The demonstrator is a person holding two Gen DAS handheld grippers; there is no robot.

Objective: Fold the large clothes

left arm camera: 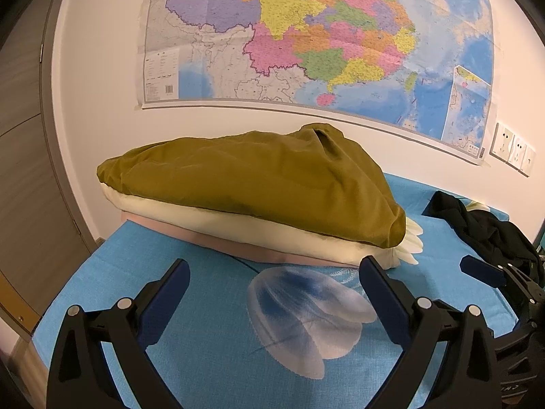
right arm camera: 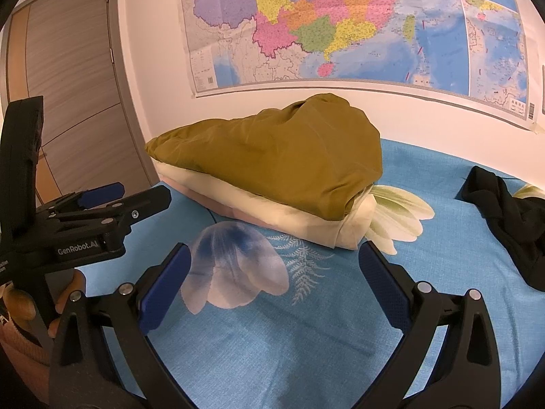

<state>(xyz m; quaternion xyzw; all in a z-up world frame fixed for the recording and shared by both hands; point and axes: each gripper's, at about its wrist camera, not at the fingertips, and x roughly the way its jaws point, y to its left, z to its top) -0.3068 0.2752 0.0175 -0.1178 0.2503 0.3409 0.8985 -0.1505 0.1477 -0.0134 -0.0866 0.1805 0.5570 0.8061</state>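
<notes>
Olive garment (left arm camera: 252,177) tops your folded stack (right arm camera: 289,218) at the bed's (left arm camera: 211,341) far edge; black garment (right arm camera: 507,225) lies unfolded by the right edge. Left gripper (left arm camera: 272,293) and right gripper (right arm camera: 272,276) gape, holding nothing.

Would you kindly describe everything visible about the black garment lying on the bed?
The black garment is a crumpled, unfolded heap of dark, matte, soft-looking cloth, bunched into ridges and folds with no clear shape. It lies on the blue floral bedsheet, off to the right of the stack of folded clothes and apart from it. One flat flap sticks out toward the wall. It partly covers a pale printed flower. Neither tool touches it; both are open and hold nothing.
</notes>
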